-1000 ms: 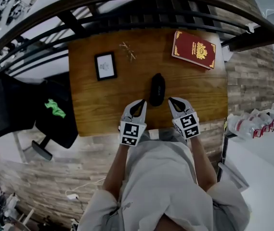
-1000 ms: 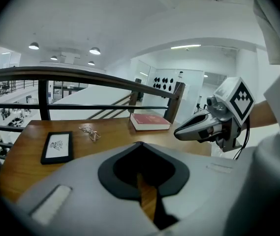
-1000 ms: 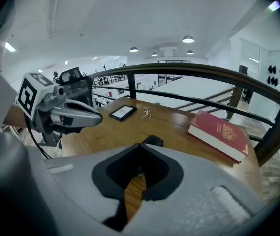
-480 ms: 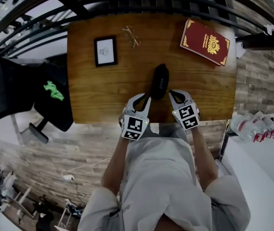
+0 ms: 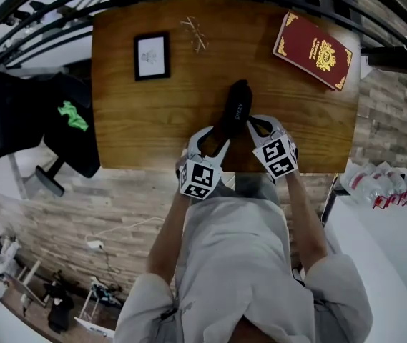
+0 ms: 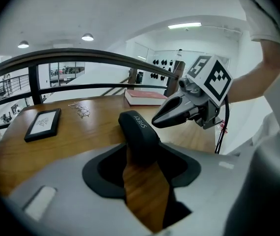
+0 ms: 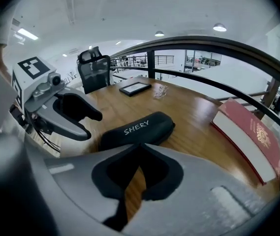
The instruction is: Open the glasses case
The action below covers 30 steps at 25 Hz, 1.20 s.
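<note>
Head view: the black glasses case [image 5: 236,109] lies closed near the middle of the wooden table [image 5: 131,120], with my two grippers at its near end.

The case runs from 7 to 1 o'clock. My left gripper [image 5: 217,136] comes in from 7 o'clock, its jaws apart and opening, and the end of the case stands between their tips without being pinched. My right gripper [image 5: 254,120] sits at 4 o'clock of the case, tips together on nothing, just beside its flank. A red book [image 5: 314,50] lies at 2 o'clock, spectacles [image 5: 194,34] at 11, a framed picture [image 5: 151,56] at 10. A black chair [image 5: 67,120] stands off the table at 9.
</note>
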Available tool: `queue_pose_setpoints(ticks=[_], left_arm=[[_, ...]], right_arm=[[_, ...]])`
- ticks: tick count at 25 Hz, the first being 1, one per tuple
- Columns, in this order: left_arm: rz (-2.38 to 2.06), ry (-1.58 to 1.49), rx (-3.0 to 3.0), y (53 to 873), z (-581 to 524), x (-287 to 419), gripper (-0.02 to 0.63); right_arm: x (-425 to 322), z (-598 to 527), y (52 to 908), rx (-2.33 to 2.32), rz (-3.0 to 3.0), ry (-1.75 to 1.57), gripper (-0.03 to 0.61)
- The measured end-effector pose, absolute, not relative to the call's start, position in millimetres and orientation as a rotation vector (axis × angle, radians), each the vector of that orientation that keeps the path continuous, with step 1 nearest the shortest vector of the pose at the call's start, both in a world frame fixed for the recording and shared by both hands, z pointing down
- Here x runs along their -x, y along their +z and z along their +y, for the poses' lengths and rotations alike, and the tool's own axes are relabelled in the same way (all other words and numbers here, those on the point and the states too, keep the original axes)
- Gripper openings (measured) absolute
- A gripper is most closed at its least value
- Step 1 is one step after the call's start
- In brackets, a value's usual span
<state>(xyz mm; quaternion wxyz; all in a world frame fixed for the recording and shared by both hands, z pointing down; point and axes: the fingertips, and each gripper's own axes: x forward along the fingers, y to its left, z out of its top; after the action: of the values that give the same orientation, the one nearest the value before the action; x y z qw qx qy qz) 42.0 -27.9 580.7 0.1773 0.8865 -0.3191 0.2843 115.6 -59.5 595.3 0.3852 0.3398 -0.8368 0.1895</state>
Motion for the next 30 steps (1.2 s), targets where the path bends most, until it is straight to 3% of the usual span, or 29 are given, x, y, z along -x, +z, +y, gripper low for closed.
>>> queue_pose_setpoints(ticks=[6,15,20,30], left_arm=[[-0.904,0.824,-2.506,588.2,-24.3,-46.7,0.275],[-0.944,0.817,-2.492,596.5,-26.8,-47.5,0.303],[-1.002,0.831,-2.474,604.7,-34.4,-41.4,0.360],[-1.058,0.859,-2.455,623.4,-54.8,-37.4,0.371]], right_arm=[[-99.0,-59.8,589.4,-0.793,-2.179,0.445,0.003],[-81.4,-66.9,582.4,-0.714,-2.242,0.420,0.003],[-61.9,-73.6,574.8,-0.652,-2.298,0.390,0.003],[-30.7,-88.0,570.5,-0.598,-2.381,0.433,0.003]])
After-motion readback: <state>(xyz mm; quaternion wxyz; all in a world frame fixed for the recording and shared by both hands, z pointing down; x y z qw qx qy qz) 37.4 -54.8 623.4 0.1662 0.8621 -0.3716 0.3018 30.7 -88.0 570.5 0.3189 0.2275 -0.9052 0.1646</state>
